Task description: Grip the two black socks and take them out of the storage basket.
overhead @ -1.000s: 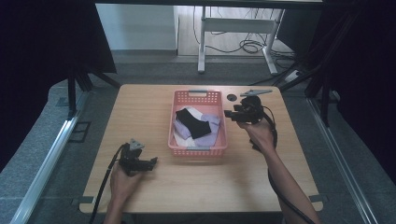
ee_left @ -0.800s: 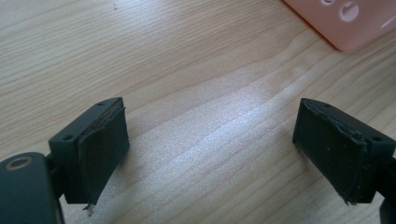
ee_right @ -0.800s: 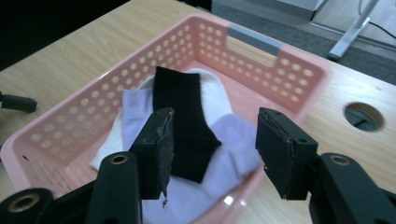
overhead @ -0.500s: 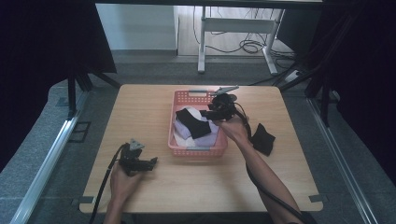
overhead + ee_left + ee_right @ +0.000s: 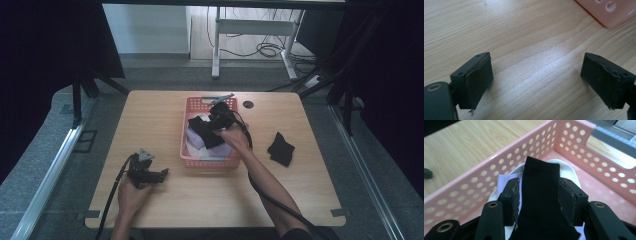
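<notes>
A pink perforated basket (image 5: 207, 162) stands mid-table, holding a black sock (image 5: 204, 131) on top of white and lavender cloths (image 5: 200, 145). My right gripper (image 5: 220, 116) reaches down into the basket. In the right gripper view its jaws press both sides of the black sock (image 5: 540, 177), which rises between them above a white cloth (image 5: 567, 170). A second black sock (image 5: 281, 149) lies on the table to the right of the basket. My left gripper (image 5: 159, 174) rests at the front left, open over bare wood (image 5: 537, 75), with the basket's corner (image 5: 614, 12) just ahead.
A grey bar (image 5: 220, 97) lies across the basket's far rim, and a round cable hole (image 5: 248, 104) sits behind it. The wooden table (image 5: 150, 120) has bare room to the left and front. A white desk frame (image 5: 250, 30) stands beyond.
My right gripper let go of a black sock on the table's right side, swung left into the basket and closed on another black sock. The left gripper has stayed put.
</notes>
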`<state>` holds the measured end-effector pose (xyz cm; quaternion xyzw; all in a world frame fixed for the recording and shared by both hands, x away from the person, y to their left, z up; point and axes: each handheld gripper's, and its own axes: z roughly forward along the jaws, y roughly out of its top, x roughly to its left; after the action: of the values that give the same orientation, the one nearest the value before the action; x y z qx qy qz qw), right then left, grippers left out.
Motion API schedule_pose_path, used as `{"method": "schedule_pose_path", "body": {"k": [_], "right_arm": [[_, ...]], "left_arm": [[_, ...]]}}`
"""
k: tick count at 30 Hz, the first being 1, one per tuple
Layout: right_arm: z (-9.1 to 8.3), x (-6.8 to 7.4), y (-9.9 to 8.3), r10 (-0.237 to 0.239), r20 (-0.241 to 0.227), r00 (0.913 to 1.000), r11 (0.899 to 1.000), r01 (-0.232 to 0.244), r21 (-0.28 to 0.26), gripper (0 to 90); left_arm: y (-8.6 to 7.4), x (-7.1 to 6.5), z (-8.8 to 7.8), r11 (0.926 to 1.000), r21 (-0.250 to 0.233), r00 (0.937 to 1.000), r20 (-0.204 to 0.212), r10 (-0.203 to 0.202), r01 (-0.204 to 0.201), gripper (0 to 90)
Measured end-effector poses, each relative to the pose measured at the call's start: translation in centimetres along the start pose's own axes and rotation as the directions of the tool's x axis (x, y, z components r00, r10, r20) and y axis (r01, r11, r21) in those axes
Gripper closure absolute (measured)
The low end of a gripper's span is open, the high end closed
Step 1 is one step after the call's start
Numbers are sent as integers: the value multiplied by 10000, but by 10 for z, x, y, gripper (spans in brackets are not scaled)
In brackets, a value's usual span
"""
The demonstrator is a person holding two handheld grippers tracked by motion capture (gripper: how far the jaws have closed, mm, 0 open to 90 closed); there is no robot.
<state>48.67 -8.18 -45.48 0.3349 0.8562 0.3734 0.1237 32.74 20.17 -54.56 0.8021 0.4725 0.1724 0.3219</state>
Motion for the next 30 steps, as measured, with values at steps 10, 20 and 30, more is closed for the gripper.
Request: {"method": "schedule_pose_path", "body": {"k": [10, 20, 30], "right_arm": [[38, 1, -2, -94, -88, 9999, 9980, 100, 624, 502], [56, -2, -4, -185, 1, 9998, 9899, 184, 1403, 484], [64, 1, -7, -210, -14, 9998, 9718, 208, 2350, 714]], "left_arm": [[0, 0, 0, 10000, 5, 10000, 13, 11, -11, 102], [0, 0, 0, 10000, -1, 10000, 16, 4, -4, 102], [0, 0, 0, 10000, 2, 10000, 24, -5, 5, 102]]}}
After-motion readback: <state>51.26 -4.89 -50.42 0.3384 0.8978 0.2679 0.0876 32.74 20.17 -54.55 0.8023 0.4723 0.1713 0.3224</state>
